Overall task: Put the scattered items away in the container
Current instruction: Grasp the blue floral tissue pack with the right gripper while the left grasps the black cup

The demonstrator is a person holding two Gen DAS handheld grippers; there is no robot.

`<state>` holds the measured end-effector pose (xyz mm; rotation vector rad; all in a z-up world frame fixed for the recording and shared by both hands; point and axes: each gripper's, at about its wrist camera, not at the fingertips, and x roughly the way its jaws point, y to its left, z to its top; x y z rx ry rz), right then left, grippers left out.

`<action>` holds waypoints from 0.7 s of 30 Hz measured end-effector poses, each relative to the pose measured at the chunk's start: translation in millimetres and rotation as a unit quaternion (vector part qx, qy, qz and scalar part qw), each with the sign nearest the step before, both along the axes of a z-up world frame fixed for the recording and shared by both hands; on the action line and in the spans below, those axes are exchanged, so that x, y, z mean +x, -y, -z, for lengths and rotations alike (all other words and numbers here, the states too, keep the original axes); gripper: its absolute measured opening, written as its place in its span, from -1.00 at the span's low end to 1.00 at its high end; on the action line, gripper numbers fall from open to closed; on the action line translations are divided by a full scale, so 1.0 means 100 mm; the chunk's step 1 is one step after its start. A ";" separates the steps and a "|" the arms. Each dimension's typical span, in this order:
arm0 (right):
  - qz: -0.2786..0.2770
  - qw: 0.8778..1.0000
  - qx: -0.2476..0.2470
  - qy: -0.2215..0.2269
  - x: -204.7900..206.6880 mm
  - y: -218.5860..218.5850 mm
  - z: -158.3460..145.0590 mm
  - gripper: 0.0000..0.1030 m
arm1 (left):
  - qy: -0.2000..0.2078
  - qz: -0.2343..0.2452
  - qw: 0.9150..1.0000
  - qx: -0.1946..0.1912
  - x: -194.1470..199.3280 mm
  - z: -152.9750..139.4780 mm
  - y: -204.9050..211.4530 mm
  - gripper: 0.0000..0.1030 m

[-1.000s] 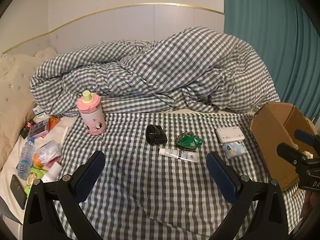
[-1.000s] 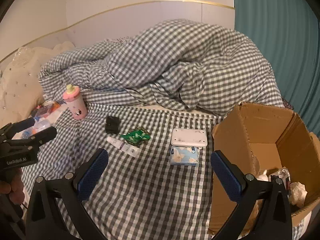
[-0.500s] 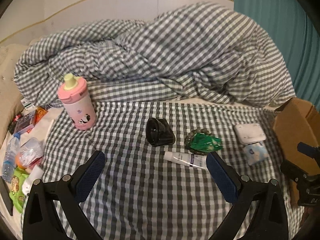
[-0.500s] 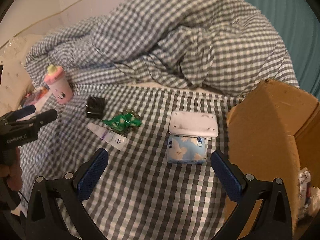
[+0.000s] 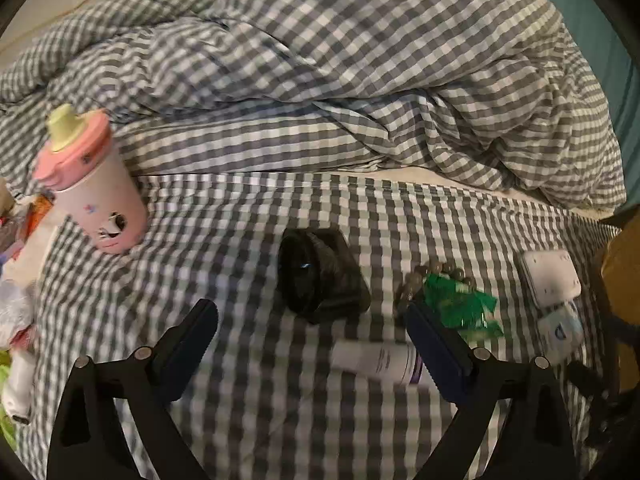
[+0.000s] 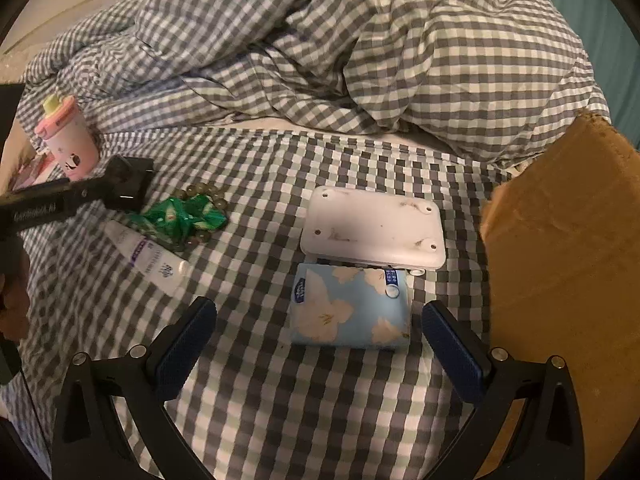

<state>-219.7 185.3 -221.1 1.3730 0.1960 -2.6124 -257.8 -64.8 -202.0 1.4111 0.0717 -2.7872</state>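
Bed with a gray-and-white checked sheet (image 6: 328, 400), a rumpled checked duvet (image 6: 400, 48) heaped along its far edge, teal curtain (image 6: 612, 20) behind. We hold both grippers spread wide with nothing between the fingers. Our left gripper (image 5: 312, 346) hangs over the middle of the sheet, a black lens-like object (image 5: 320, 276) just ahead between its fingers; the white tube (image 5: 380, 360) lies just inside its right finger, which overlaps the green wrapper (image 5: 460, 308) sitting on a bead bracelet (image 5: 436, 270). A pink cup (image 5: 96, 192) with a yellow spout stands upright toward the sheet's left edge. Our right gripper (image 6: 318, 336) frames a blue flowered tissue pack (image 6: 352, 308), which touches a white plastic box (image 6: 376, 228) lying just beyond it. The cardboard box (image 6: 568, 280) sits at the sheet's right edge, its side wall just beside our right finger; its inside is hidden. Small clutter (image 5: 16, 320) at the left edge is too blurred to name.
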 end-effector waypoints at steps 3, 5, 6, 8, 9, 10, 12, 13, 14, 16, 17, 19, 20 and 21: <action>-0.002 1.000 0.008 0.002 -0.06 0.01 0.07 0.99 | 0.006 -0.004 1.000 0.000 -0.13 0.06 -0.03 0.86; -0.001 1.000 0.008 0.004 -0.10 0.01 0.11 0.99 | 0.012 -0.007 1.000 -0.001 -0.20 0.10 -0.04 0.77; 0.000 1.000 0.007 0.006 -0.12 0.01 0.13 0.99 | 0.015 -0.008 1.000 -0.002 -0.23 0.13 -0.05 0.69; 0.000 1.000 0.006 0.008 -0.15 0.01 0.16 0.99 | 0.024 -0.009 1.000 -0.001 -0.28 0.18 -0.05 0.45; 0.000 1.000 0.006 0.009 -0.16 0.01 0.18 0.99 | 0.030 -0.010 0.999 0.000 -0.30 0.22 -0.06 0.41; -0.001 1.000 0.006 0.010 -0.17 0.02 0.20 0.99 | 0.036 -0.012 0.999 0.001 -0.32 0.26 -0.05 0.37; -0.002 1.000 0.008 0.013 -0.18 0.04 0.23 0.99 | 0.044 -0.014 0.999 0.008 -0.35 0.33 -0.04 0.37; -0.002 1.000 0.010 0.013 -0.18 0.05 0.25 0.99 | 0.047 -0.014 0.999 0.010 -0.36 0.36 -0.04 0.37; -0.003 1.000 0.012 0.013 -0.19 0.05 0.26 0.99 | 0.047 -0.016 0.999 0.010 -0.37 0.38 -0.03 0.36; -0.004 1.000 0.018 0.014 -0.20 0.06 0.29 0.99 | 0.048 -0.018 0.999 0.012 -0.39 0.42 -0.03 0.28; -0.005 1.000 0.021 0.014 -0.20 0.07 0.30 0.99 | 0.049 -0.020 0.999 0.013 -0.39 0.43 -0.03 0.25; -0.008 1.000 0.025 0.013 -0.20 0.09 0.31 0.99 | 0.046 -0.023 0.999 0.008 -0.39 0.46 -0.05 0.23; -0.008 1.000 0.025 0.014 -0.20 0.09 0.32 0.99 | 0.044 -0.022 0.999 0.005 -0.39 0.48 -0.07 0.11; -0.008 1.000 0.026 0.015 -0.20 0.10 0.33 0.98 | 0.044 -0.018 0.999 0.006 -0.39 0.49 -0.08 -0.02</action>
